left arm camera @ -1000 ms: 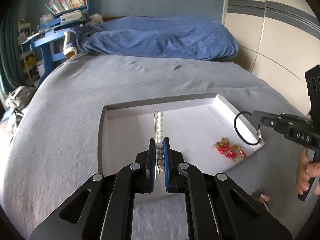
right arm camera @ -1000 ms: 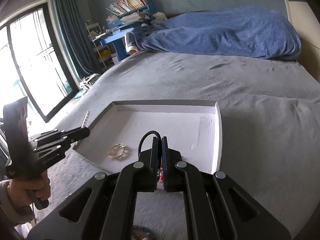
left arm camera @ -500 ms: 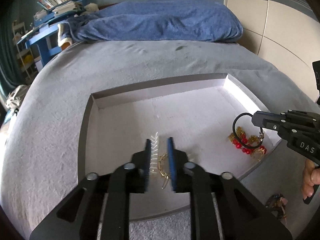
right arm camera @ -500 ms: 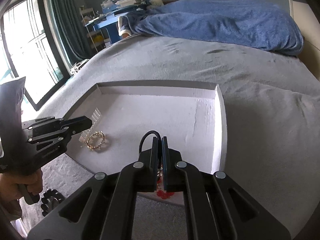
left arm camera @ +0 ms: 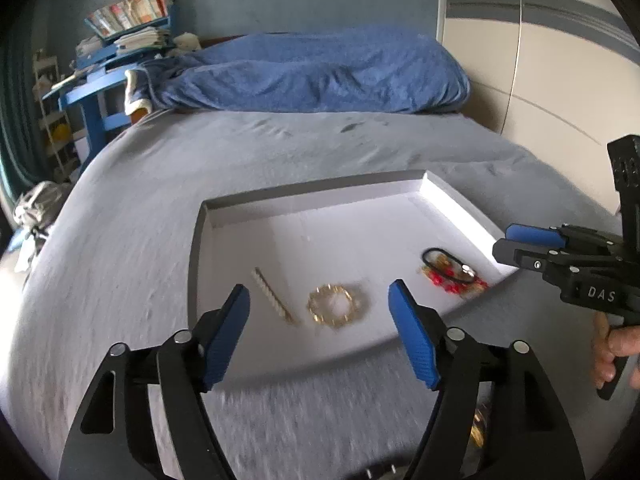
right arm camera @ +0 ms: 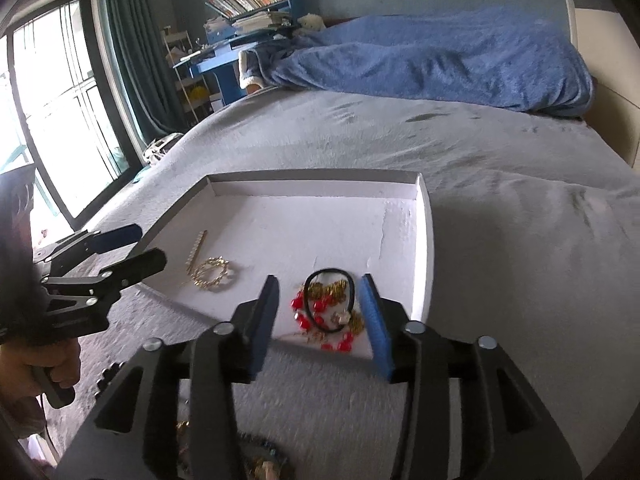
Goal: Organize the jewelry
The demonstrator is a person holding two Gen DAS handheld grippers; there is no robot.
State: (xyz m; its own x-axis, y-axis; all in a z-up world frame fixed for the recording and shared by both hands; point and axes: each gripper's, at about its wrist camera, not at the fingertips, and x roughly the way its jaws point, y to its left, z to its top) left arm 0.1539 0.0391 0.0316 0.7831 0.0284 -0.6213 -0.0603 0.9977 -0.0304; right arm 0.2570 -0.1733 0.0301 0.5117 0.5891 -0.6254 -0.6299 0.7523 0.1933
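Both hand-held grippers, left [left arm camera: 318, 312] and right [right arm camera: 318, 306], are opening empty over the shallow white cardboard tray [left arm camera: 452, 204]; the light, stiff pearl hairpin [left arm camera: 274, 298] is lying flat, best pinched mid-length.

Matt white tray [left arm camera: 448, 200] on fuzzy grey cloth bedspread [left arm camera: 280, 148]; shiny gold metal bracelet [left arm camera: 335, 310], glossy red beads [right arm camera: 310, 312].

A shallow tray [left arm camera: 452, 204] lies on a bed [left arm camera: 120, 220]. Inside it, along the near edge, sit a hair pin [left arm camera: 275, 295] at the left, a chain bracelet [left arm camera: 337, 310] just right of it, and well apart at the right a hair tie [left arm camera: 446, 263] lying on a beaded bracelet [left arm camera: 454, 285]. A blanket [left arm camera: 320, 72] lies heaped across the far end of the bed. Far left, beyond the bed, a desk [left arm camera: 100, 80] carries stacked books [left arm camera: 128, 8].
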